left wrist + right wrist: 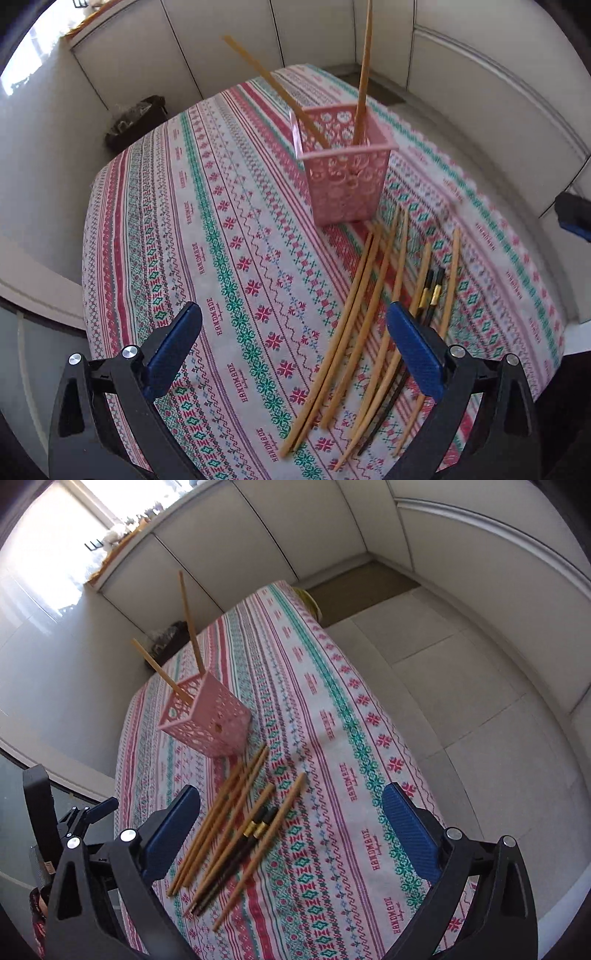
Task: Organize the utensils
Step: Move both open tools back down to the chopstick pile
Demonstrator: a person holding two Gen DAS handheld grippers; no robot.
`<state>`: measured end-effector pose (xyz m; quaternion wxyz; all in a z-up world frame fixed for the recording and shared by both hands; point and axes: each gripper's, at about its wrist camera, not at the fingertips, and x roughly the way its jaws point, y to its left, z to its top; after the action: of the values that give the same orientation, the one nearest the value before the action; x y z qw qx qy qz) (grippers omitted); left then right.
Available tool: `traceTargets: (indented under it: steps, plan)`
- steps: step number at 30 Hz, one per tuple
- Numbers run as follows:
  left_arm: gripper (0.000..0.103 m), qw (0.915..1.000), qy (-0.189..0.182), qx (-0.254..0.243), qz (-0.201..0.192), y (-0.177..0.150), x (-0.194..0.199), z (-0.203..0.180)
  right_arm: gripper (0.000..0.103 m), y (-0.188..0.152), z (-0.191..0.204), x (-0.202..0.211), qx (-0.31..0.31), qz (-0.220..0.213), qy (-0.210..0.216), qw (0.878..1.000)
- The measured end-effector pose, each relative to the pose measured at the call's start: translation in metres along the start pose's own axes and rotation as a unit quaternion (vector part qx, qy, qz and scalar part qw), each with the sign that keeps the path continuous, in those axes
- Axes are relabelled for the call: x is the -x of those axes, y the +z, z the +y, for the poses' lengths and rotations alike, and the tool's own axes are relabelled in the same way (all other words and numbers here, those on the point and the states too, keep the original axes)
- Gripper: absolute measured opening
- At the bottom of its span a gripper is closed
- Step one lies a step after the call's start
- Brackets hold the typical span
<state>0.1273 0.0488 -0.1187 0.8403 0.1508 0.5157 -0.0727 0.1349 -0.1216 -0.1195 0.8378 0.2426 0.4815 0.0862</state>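
A pink perforated basket (345, 177) stands on the patterned tablecloth (221, 258) with two wooden chopsticks (364, 74) leaning in it. Several wooden chopsticks (354, 325) and a dark pair with gold bands (434, 291) lie in a loose bunch in front of the basket. My left gripper (295, 332) is open and empty above the near ends of the bunch. In the right wrist view the basket (210, 720) is at the far left, the loose chopsticks (229, 827) lie below it, and my right gripper (291, 819) is open and empty over them.
The table is narrow, with its edges close on both sides (424, 775). White cabinets (221, 44) surround it. A dark bin (136, 122) stands on the floor beyond the far left corner. The left gripper's body (81, 819) shows at the left of the right wrist view.
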Motion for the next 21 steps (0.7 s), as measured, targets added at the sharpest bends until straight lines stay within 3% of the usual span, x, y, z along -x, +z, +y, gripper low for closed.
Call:
traceTargets:
  steps: [9, 21]
  plan:
    - [0.090, 0.9991, 0.022, -0.012, 0.034, 0.010, -0.057, -0.011, 0.096, -0.002, -0.019, -0.024, -0.050, 0.056, 0.023, 0.997]
    - [0.090, 0.9988, 0.021, -0.018, 0.041, 0.024, -0.084, -0.009, 0.096, 0.001, -0.025, -0.021, -0.056, 0.061, 0.022, 0.996]
